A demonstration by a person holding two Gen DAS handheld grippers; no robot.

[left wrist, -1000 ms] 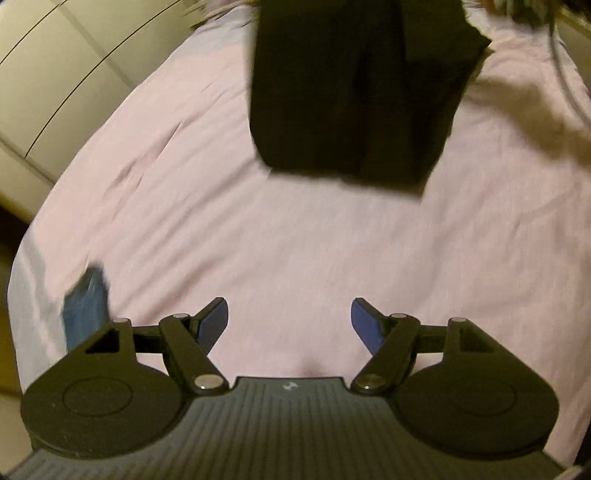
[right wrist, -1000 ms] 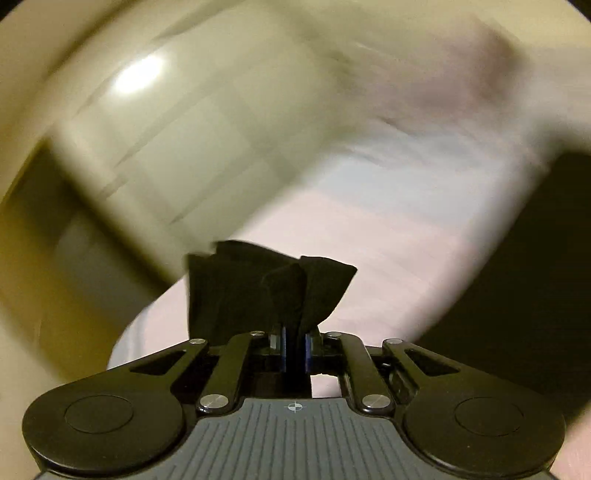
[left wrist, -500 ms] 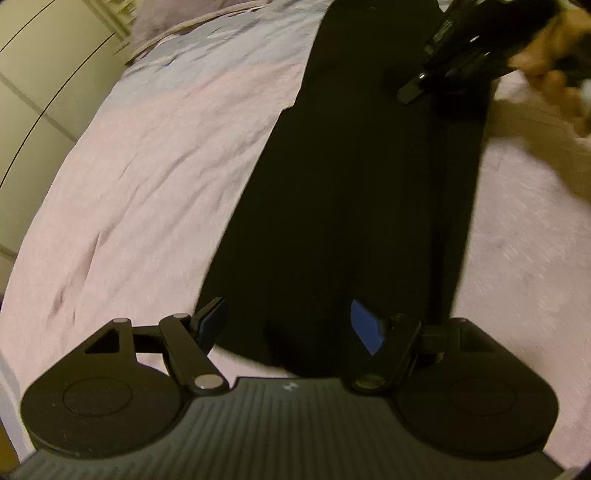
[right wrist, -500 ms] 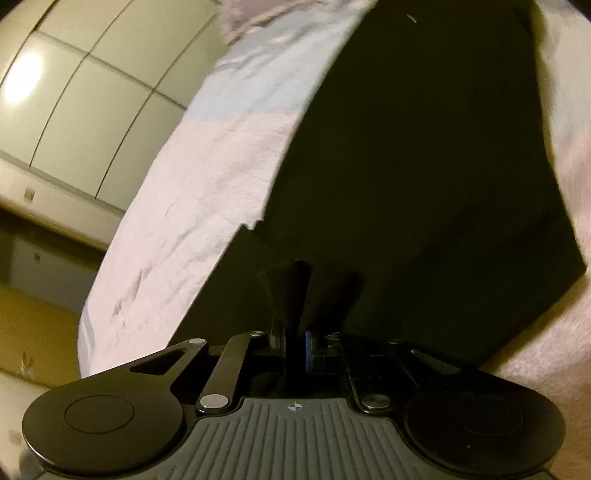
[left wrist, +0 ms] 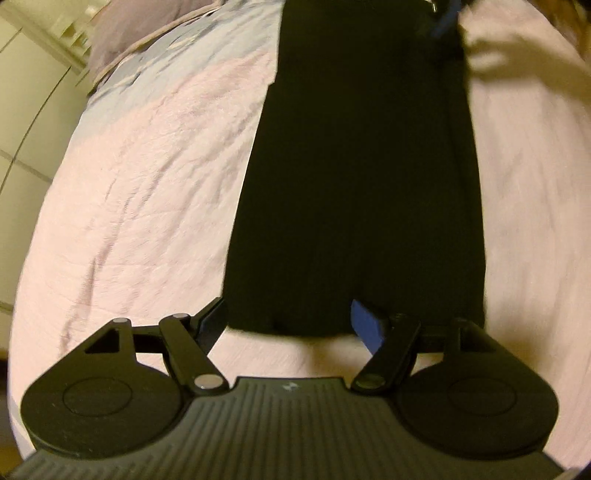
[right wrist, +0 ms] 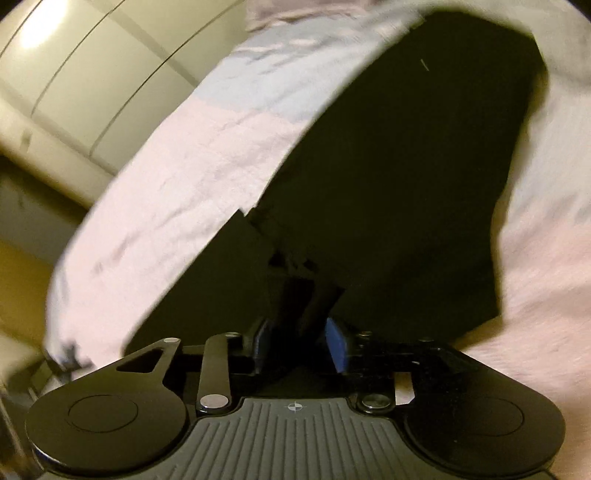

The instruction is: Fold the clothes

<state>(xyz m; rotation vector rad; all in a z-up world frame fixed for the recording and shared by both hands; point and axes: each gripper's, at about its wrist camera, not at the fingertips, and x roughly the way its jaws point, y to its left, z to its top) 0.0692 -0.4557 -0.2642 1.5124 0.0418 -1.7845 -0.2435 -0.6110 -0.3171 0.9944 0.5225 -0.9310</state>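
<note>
Across the middle of the pink bedspread (left wrist: pixel 155 192) lies a long black garment (left wrist: pixel 354 192), spread lengthwise in a narrow strip, its near hem just ahead of the left gripper (left wrist: pixel 288 321). In the right wrist view the same garment (right wrist: pixel 406 177) runs away from the camera, and a bunched end of it rises between the blue pads of the right gripper (right wrist: pixel 299 343). Those tongs stand part-way apart, with cloth between them but not visibly pinched; whether they grip or have let go cannot be told. The left gripper's tongs are spread wide and hold nothing, hovering over the hem with the left finger beside the garment's corner.

The step in hand appears to be laying the piece out flat before a fold. To do it well, the right end should probably be set down without dragging, so the strip stays straight, and the left tongs should take the hem at one corner through all layers. Beyond the bed, pale cupboard doors (right wrist: pixel 92 85) show, and a grey pillow (left wrist: pixel 140 33) sits at the head.
</note>
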